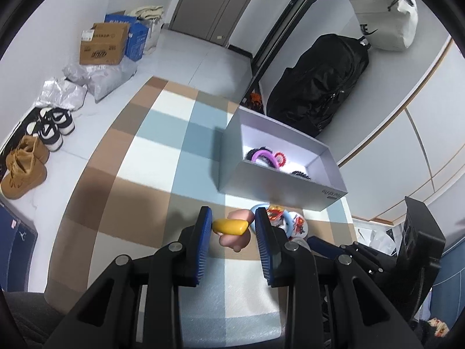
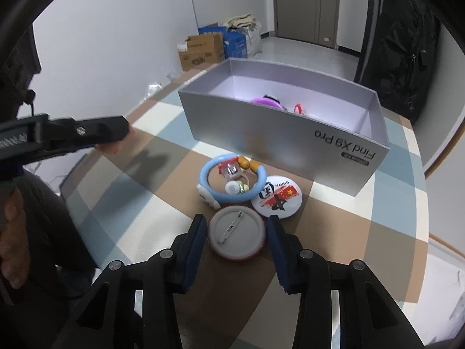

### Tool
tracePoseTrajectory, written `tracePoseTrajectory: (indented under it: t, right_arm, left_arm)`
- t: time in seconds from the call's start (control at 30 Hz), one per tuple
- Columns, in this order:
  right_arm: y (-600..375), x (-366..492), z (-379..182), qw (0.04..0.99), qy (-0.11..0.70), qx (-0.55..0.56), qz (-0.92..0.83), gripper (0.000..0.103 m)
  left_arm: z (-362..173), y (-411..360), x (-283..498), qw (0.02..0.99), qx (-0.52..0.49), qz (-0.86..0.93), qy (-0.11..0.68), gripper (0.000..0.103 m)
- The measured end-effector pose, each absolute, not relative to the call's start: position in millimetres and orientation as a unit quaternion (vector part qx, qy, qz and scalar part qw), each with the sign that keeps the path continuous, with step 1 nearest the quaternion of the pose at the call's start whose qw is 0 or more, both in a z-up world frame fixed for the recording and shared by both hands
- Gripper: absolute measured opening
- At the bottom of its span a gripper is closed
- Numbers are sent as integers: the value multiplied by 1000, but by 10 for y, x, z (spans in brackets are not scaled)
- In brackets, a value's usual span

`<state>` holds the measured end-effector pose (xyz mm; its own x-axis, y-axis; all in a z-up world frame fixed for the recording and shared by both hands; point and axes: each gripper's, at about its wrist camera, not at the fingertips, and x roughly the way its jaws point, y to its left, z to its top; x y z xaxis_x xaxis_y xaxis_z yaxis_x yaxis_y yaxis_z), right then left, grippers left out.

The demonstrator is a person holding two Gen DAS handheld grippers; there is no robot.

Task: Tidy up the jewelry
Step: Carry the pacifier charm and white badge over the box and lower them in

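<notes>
- Left gripper (image 1: pixel 232 226) is clamped on a yellow-and-pink trinket (image 1: pixel 232 231), short of the box (image 1: pixel 279 187).
- Right gripper (image 2: pixel 237 240) brackets the face-down badge (image 2: pixel 237 237) on the mat, pads not visibly pressing.
- Next, I judge: clamp the badge, lift, drop both in the box.

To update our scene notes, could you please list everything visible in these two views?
Box: one, grey, open, on the checked mat.
Hair rings: several, purple, red, black, inside the box.
Blue ring: one, on the mat before the box, trinkets inside it.
Face-down badge: one, grey, between the right fingers.
Face-up badge: one, white, beside it.
Backpack: one, black, by the wall.
Shoes: two pairs, brown, black-white, on the floor.
Cartons: brown, blue, by the wall.
Left gripper: shut on a yellow-pink piece.
Right gripper: flanks the face-down badge.
</notes>
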<state>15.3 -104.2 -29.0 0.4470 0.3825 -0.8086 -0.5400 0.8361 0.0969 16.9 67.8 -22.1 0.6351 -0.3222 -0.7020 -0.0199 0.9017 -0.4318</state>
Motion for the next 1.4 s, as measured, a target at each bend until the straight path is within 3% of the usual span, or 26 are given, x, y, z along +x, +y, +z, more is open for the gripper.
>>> tracePoseTrajectory:
  t: [0.83,1.4]
  right_arm:
    - [-1488,746,657,876,372,36,306,42]
    - [-1482,1408,315,861,401,53,308,42]
  left_arm:
    - [204,316,826,894,-165,-118,400,25]
    - [-156,210,1398,861,-174,-162,450,25]
